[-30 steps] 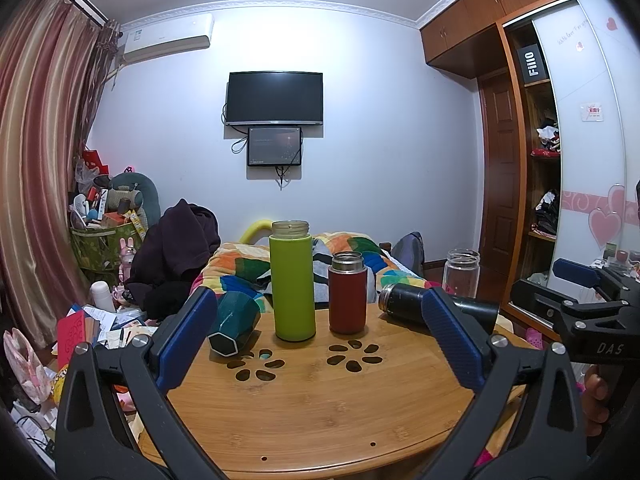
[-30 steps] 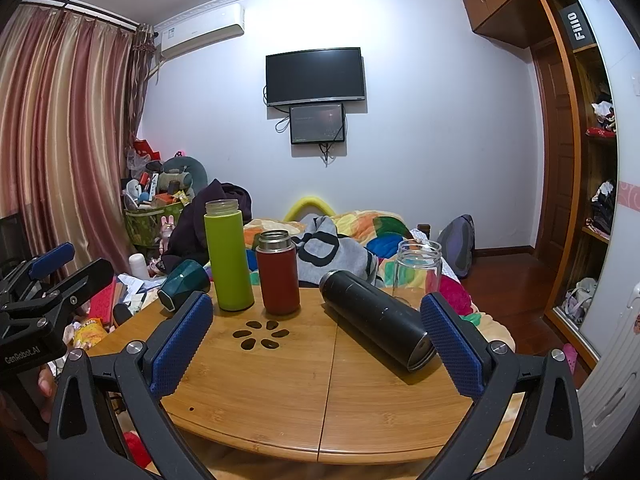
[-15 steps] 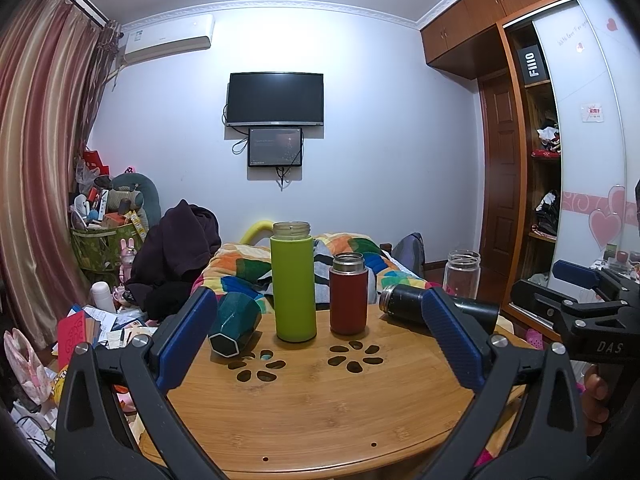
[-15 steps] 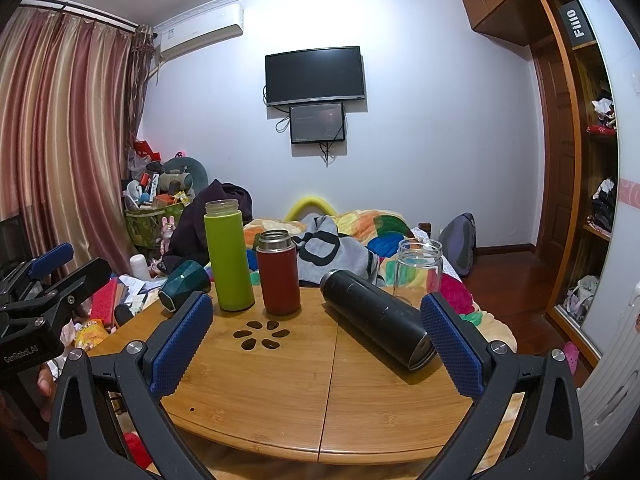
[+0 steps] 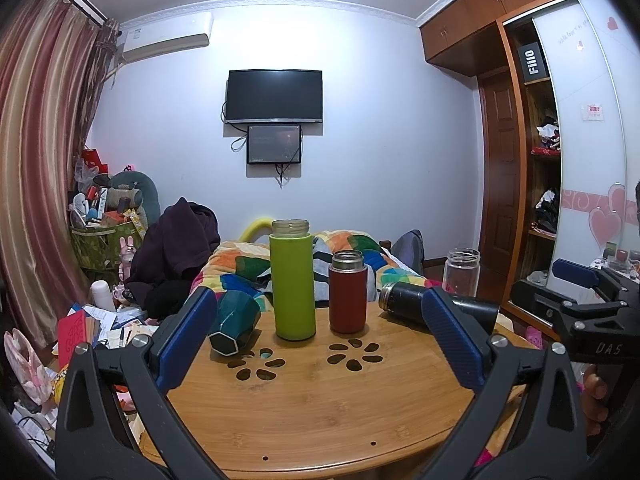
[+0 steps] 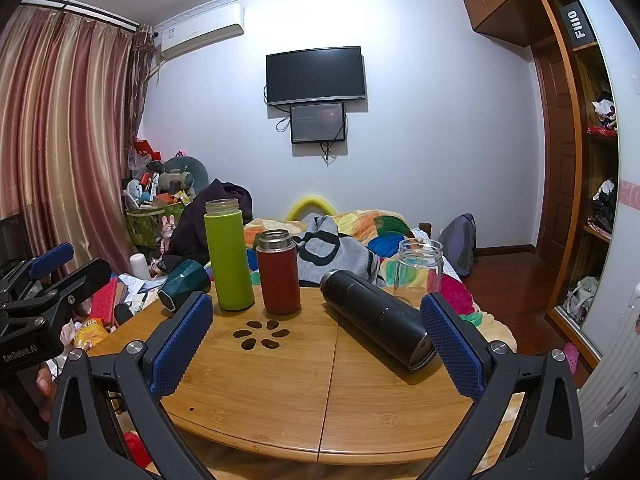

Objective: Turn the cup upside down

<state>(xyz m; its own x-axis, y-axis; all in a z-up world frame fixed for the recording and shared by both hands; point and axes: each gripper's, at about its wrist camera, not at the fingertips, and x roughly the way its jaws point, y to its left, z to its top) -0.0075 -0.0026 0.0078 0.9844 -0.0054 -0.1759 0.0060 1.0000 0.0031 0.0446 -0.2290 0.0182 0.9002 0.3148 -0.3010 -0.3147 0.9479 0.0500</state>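
Both the left gripper and right gripper are wide apart, holding nothing. Which cup is meant is unclear, maybe the teal one lying on the table. Grabbing it could bump the green bottle over.

Cups on a round wooden counter

The left claw hangs wide open above the near edge. Beyond it, a teal cup lies on its side, a green bottle and red flask stand upright, a black flask lies flat, and a glass jar stands behind it.
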